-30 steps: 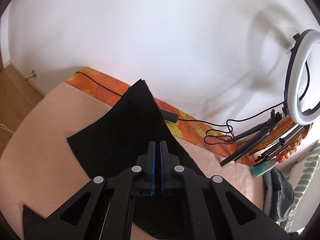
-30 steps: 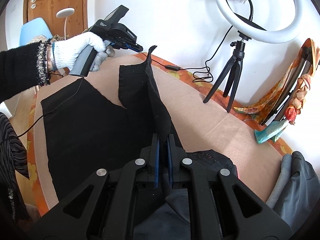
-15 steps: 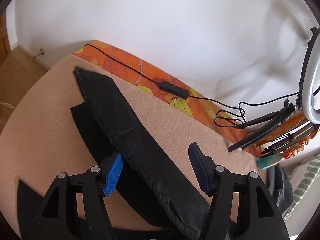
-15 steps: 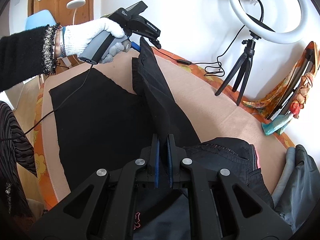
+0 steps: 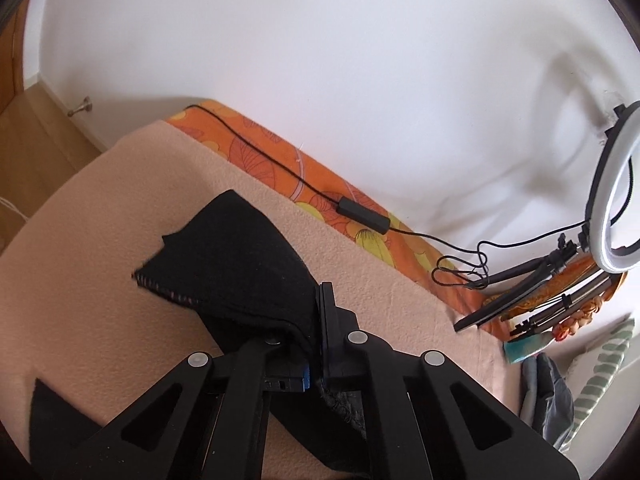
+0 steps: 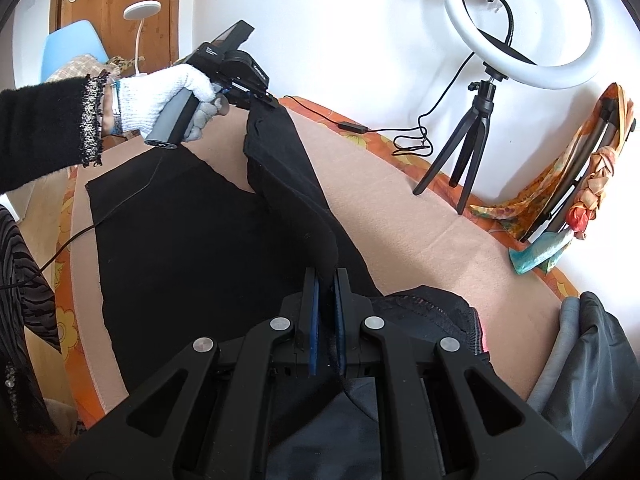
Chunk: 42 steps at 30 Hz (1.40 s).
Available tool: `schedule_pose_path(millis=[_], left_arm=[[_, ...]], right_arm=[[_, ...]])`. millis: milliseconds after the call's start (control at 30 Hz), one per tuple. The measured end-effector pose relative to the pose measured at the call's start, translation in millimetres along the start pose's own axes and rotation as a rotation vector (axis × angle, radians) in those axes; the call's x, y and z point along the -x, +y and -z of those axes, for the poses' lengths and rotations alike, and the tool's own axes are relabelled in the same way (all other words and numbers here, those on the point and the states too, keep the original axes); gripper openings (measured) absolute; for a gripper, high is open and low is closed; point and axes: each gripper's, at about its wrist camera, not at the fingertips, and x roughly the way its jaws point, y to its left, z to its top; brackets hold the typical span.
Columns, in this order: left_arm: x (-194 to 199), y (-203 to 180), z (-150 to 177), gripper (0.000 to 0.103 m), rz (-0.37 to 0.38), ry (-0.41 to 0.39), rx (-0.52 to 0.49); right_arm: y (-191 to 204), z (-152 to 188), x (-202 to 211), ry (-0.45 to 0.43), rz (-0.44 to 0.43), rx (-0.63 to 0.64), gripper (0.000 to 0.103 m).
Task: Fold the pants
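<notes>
Black pants [image 6: 192, 240] lie on a peach blanket [image 6: 400, 208]. One leg [image 6: 288, 176] is lifted off the blanket as a taut band between both grippers. My left gripper [image 5: 316, 312] is shut on that leg's hem end [image 5: 232, 264], which drapes over its left finger; it also shows in the right wrist view [image 6: 264, 100], held by a white-gloved hand [image 6: 160, 96]. My right gripper [image 6: 326, 288] is shut on the same leg near the waistband [image 6: 432, 308]. The other leg lies flat at the left.
A ring light on a tripod [image 6: 480, 120] stands at the far edge, its cable [image 6: 360, 128] running along the orange sheet [image 5: 280, 160]. Grey clothes [image 6: 592, 352] are piled at the right. A white wall stands behind. Folded scarves and stands [image 6: 568, 184] lean there.
My left gripper opened half a second ago, then shut again on the leg's hem end. The lifted leg has shifted right and toward the wall. My right gripper stayed shut on the leg.
</notes>
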Motion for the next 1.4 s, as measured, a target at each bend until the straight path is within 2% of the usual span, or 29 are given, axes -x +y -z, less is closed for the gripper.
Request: schedule_pose_path(millis=[167, 300, 500, 600, 800, 933, 1033, 1067, 1167, 1233, 1333, 1367, 1400], left_arm=[[50.7, -4.1, 7.3, 0.002, -0.010, -0.064, -0.057], [88.6, -1.8, 25.1, 0.002, -0.027, -0.106, -0.093], [139.5, 11.7, 67.8, 0.002, -0.043, -0.166, -0.096], [155.3, 29.2, 98.7, 0.002, -0.053, -0.173, -0.065], [155.3, 72.0, 164.0, 0.002, -0.070, -0.139, 0.020], [143.3, 95.3, 190.8, 0.002, -0.044, -0.108, 0.096], [136.0, 102.7, 197.6, 0.002, -0.028, -0.096, 0.121], [135.1, 105.7, 198.4, 0.007, -0.028, -0.099, 0.135], [135.6, 118.1, 196.6, 0.033, -0.042, -0.116, 0.212], [136.4, 126.7, 194.1, 0.034, -0.042, -0.133, 0.260], [139.3, 137.6, 188.6, 0.033, -0.060, -0.162, 0.268], [139.3, 139.3, 186.5, 0.030, -0.072, -0.175, 0.261], [139.6, 141.8, 185.5, 0.022, -0.084, -0.185, 0.260]], right_arm=[[1.6, -0.1, 20.4, -0.041, 0.045, 0.005, 0.008], [7.4, 5.7, 35.4, -0.048, 0.045, 0.001, 0.008], [28.5, 19.8, 58.8, -0.038, 0.034, 0.044, 0.008], [40.6, 31.1, 65.2, -0.022, 0.027, 0.067, 0.008], [61.1, 53.9, 61.9, 0.034, 0.016, 0.067, 0.008], [72.9, 65.0, 55.5, 0.064, 0.024, 0.070, 0.008], [79.3, 70.7, 50.8, 0.081, 0.045, 0.078, 0.008], [81.0, 72.6, 49.4, 0.086, 0.048, 0.078, 0.008], [84.8, 78.9, 46.1, 0.106, 0.060, 0.089, 0.008], [86.6, 83.1, 43.3, 0.117, 0.069, 0.092, 0.008], [88.1, 85.0, 40.1, 0.120, 0.076, 0.092, 0.008], [88.6, 85.5, 39.4, 0.126, 0.078, 0.086, 0.008], [88.9, 85.7, 38.7, 0.126, 0.080, 0.087, 0.008]])
